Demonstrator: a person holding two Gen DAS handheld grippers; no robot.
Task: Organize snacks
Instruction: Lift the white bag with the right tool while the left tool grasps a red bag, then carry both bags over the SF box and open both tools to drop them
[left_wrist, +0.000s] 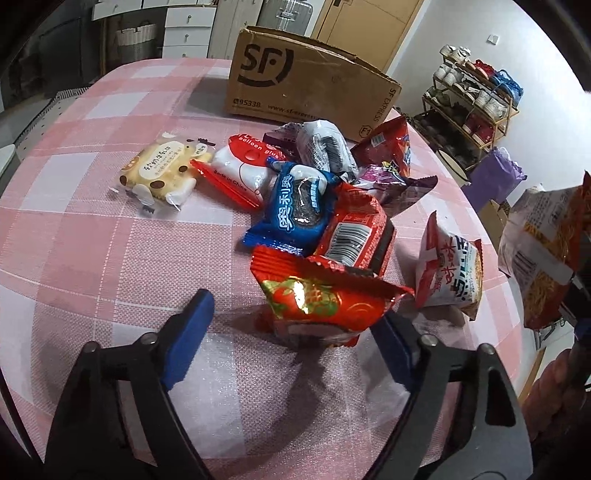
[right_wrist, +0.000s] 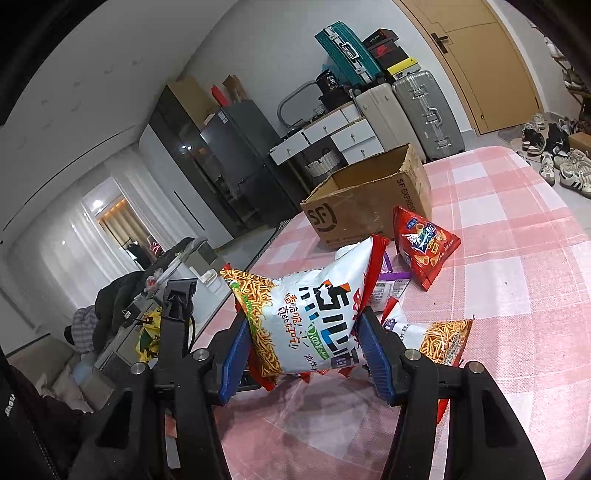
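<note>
right gripper (right_wrist: 303, 347): clamped on noodle-snack bag (right_wrist: 314, 314) | light, puffy, crushable, slippery film; grip mid-body gently | left gripper (left_wrist: 291, 332): wide, near red packet (left_wrist: 321, 299)

Both the left gripper (left_wrist: 291, 328) and the right gripper (right_wrist: 303, 350) had black angular arms, silver round screws and ribbed blue pads (right_wrist: 234, 354).

Glossy crinkled foil snack packets (left_wrist: 314, 295); matt woven checked tablecloth (left_wrist: 110, 258); scuffed cardboard box (left_wrist: 306, 81)
</note>
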